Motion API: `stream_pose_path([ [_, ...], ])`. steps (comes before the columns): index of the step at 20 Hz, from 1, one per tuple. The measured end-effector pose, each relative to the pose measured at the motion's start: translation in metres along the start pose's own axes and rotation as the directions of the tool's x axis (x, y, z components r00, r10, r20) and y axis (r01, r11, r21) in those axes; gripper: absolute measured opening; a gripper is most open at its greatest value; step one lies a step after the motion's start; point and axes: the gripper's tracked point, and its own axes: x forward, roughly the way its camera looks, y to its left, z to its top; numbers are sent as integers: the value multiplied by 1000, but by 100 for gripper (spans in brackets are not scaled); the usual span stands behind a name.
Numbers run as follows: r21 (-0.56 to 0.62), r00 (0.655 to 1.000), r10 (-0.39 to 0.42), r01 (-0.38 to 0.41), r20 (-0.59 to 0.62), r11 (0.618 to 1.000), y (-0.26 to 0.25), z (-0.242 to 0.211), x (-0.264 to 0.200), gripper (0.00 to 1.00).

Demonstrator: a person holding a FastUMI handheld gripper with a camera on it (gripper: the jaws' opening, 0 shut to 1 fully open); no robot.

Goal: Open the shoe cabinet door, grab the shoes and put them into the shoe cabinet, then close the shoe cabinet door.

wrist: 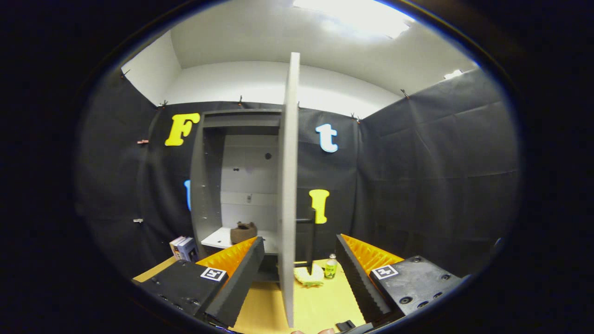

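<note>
I hold the tongs (pixel 299 273) spread wide, and they grip nothing. The cabinet door (pixel 288 195) stands open, edge-on in the centre of the frame, and its lower edge comes down between the two fingers (pixel 241 273) without touching either. Its dark handle (pixel 310 241) is on the right face, just ahead of the right finger. Behind the door, at centre left, the cabinet (pixel 209 185) is open, and a brown shoe (pixel 243 232) sits on its white shelf, beyond the left finger. On the yellow table (pixel 320 306) lie a yellow cloth (pixel 310 276) and a small bottle (pixel 331 266).
</note>
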Motion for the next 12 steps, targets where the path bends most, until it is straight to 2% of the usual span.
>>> stream_pose_path([
  [2, -16, 999, -41, 41, -14, 999, -26, -8, 8, 98],
  [7, -56, 994, -86, 82, -69, 995, -73, -34, 41, 98],
  [12, -49, 992, -68, 63, -110, 997, -72, -51, 67, 98],
])
